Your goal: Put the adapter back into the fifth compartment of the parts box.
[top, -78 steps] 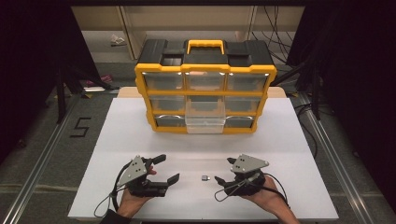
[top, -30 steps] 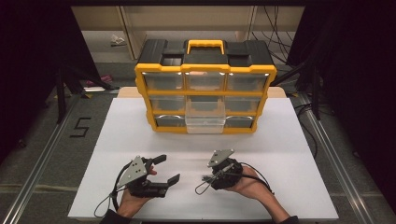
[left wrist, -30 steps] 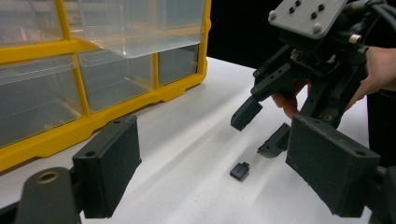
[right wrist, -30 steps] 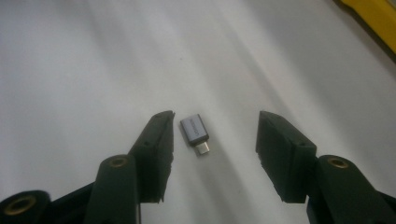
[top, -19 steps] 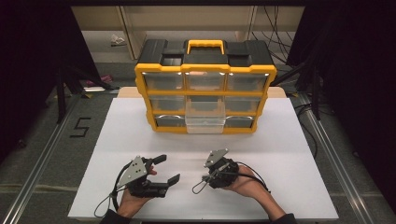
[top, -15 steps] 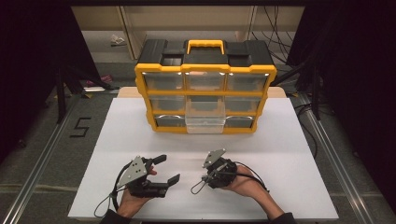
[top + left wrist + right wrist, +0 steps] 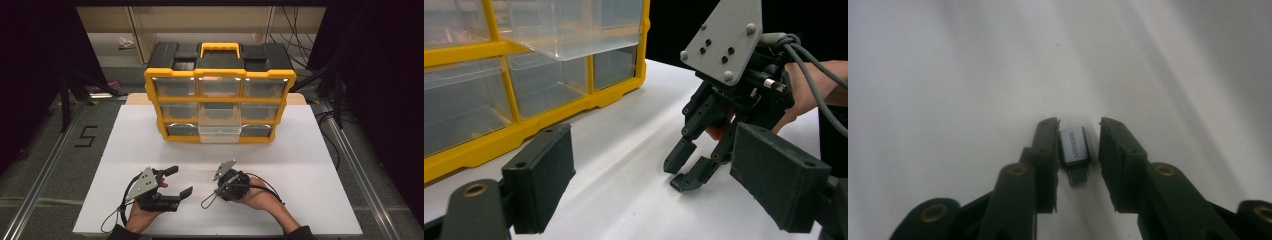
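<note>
White rectangular tabletop [image 7: 150, 145] as landmark. Grey carpeted floor [image 7: 45, 165] on both sides of it, black "5" marking [image 7: 86, 136] on floor left of it. Silver metal rails [image 7: 42, 175] run along the floor left and right of the tabletop. Beyond its far edge, beige shelf unit [image 7: 150, 30] with black cables [image 7: 295, 30]. Dark curtains [image 7: 30, 60] flank both sides.

The adapter [image 7: 1075, 150] carries lettering too blurred to read. In the high view the right gripper [image 7: 216, 195] hides it near the table's [image 7: 310, 170] front edge.
</note>
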Demonstrator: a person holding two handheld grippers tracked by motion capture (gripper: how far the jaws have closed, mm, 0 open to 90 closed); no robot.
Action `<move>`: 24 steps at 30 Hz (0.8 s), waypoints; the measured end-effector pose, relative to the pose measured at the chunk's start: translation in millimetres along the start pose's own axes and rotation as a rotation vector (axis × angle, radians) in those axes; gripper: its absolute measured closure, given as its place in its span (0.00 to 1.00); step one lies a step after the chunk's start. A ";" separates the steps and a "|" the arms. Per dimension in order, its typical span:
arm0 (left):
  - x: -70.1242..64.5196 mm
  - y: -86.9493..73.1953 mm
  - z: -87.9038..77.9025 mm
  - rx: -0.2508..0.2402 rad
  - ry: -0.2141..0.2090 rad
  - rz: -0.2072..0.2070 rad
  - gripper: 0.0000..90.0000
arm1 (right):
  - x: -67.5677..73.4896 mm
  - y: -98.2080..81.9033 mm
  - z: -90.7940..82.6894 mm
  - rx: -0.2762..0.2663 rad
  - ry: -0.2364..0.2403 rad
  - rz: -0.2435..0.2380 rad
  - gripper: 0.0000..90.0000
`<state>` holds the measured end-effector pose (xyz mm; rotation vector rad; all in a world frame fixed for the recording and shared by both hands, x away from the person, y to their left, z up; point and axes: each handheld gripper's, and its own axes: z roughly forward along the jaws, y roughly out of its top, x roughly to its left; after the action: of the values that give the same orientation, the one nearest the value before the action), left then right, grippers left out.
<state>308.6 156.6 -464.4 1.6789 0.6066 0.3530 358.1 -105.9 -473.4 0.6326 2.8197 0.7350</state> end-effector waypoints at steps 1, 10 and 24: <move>0.0 0.0 0.0 0.002 0.000 0.002 0.19 | -0.1 0.6 0.5 0.002 0.006 0.004 0.81; 0.0 0.3 -0.2 0.001 -0.001 0.000 0.19 | 0.0 3.4 0.1 0.011 0.011 -0.002 0.84; -0.1 0.3 -0.1 0.000 -0.002 0.000 0.20 | -6.4 6.6 -30.3 -0.099 -0.026 0.003 0.84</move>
<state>308.5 156.6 -464.0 1.6785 0.6049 0.3508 358.6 -116.5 -443.6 0.6257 2.7396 0.8539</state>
